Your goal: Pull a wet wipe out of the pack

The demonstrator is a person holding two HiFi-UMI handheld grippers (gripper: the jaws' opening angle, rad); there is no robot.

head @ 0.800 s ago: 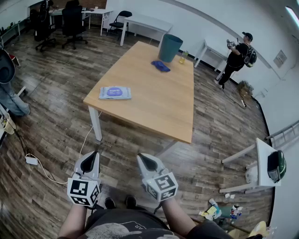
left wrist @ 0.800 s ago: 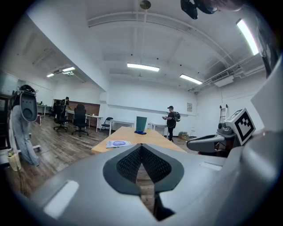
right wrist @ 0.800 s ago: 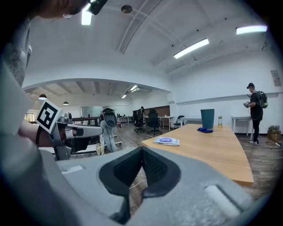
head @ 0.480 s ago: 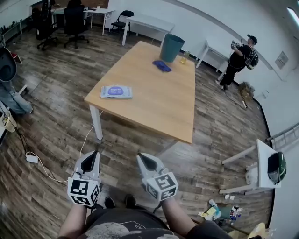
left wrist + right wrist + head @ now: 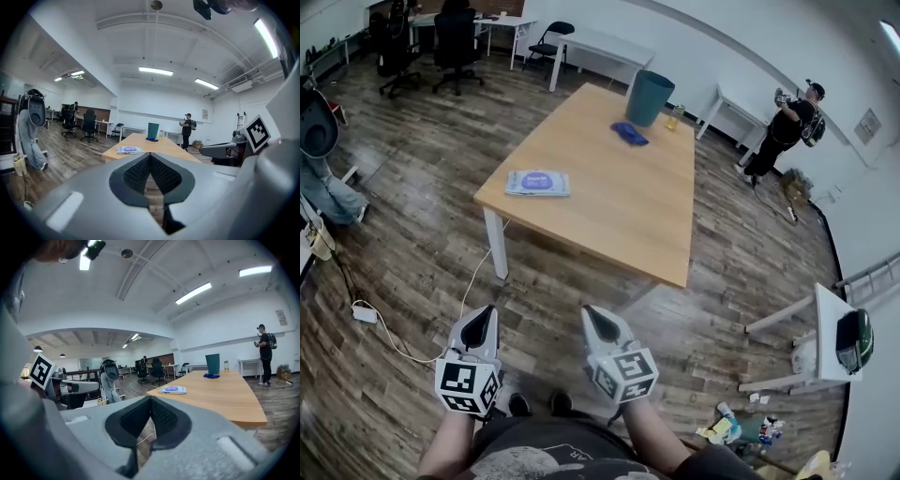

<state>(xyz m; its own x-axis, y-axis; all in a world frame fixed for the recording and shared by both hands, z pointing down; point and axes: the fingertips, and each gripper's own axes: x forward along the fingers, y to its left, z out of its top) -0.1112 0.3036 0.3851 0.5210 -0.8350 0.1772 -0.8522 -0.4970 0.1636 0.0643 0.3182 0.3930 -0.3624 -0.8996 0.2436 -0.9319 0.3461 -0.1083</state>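
**A:** Where's the pack of wipes (image 5: 538,183) from where you stand?

**B:** It's lying flat on the wooden table (image 5: 623,230), close to the near left corner, with its purple label facing up. It's well apart from both tools.

**A:** And the tools?

**B:** They're held low in front of the body, side by side over the plank floor (image 5: 412,234) and short of the table's near edge. The left gripper (image 5: 490,311) has its jaws pressed together with nothing between them. The right gripper (image 5: 588,312) is the same, closed right to the tip and empty. Both point toward the table and dip a little.

**A:** Anything else on the table?

**B:** At the far end there's a teal bin (image 5: 650,97), with a blue cloth (image 5: 628,133) just in front of it. A small bottle (image 5: 676,112) stands beside the bin. It looks yellowish, but it's too small for me to be sure.

**A:** And around the room?

**B:** A bystander (image 5: 787,127) in dark clothes with a backpack stands near the white wall, off past the table's far right corner. There are black office chairs (image 5: 455,42) at the back left. A white cable (image 5: 389,345) trails across the floor to the left of the grippers.
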